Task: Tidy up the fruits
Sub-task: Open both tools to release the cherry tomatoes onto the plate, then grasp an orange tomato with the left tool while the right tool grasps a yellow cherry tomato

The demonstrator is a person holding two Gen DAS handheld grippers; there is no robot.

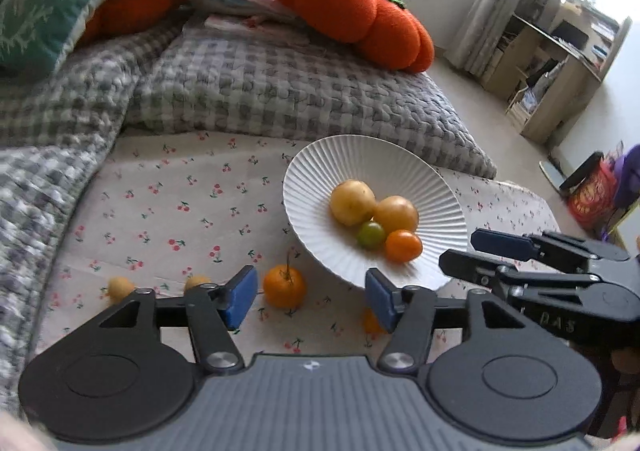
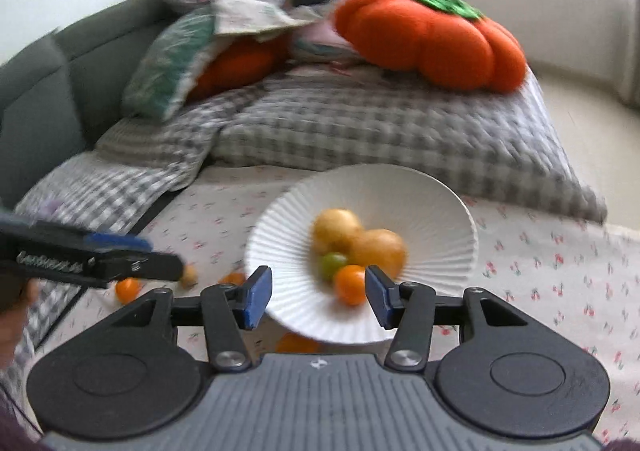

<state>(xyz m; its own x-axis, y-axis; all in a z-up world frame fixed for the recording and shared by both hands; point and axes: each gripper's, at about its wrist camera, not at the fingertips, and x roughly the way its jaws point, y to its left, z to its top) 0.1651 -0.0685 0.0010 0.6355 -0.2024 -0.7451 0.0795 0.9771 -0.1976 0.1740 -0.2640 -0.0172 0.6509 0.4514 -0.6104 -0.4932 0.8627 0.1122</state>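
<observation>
A white ribbed plate lies on the cherry-print sheet. It holds two yellow fruits, a green one and a small orange one. Several loose fruits lie on the sheet to the plate's left. Among them are a stemmed orange and two small yellow ones. My left gripper hovers open above the stemmed orange, pads clear of it. My right gripper is open over the plate's near rim, holding nothing.
A grey checked blanket is bunched behind the plate. On it lie an orange pumpkin cushion and a green cushion. The bed's edge and the floor run along the right, with shelves beyond.
</observation>
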